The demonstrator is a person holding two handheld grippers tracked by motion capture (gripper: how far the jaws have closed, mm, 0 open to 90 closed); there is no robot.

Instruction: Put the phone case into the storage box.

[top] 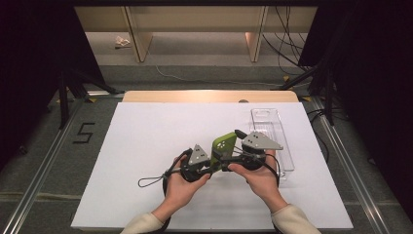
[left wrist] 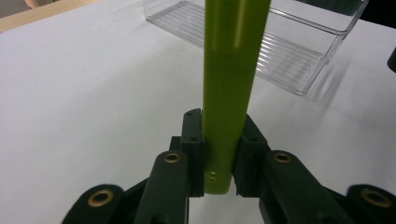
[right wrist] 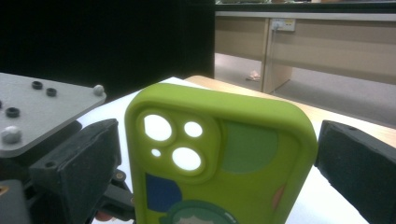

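Green phone case [right wrist: 219,163] stands edge-on, pinched at its lower end by the left gripper [left wrist: 219,154] above the bench's [top: 146,136] near-right part. Right gripper's [top: 243,156] jaws flank it, seemingly untouching. Keep it upright; lower squarely into the clear tray [top: 272,136].

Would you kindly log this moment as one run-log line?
left gripper: shut on phone case | right gripper: open, jaws either side of case | clear tray: on table, beside hands

Cream sleeves [top: 146,223], black hand-held grippers [top: 202,168]
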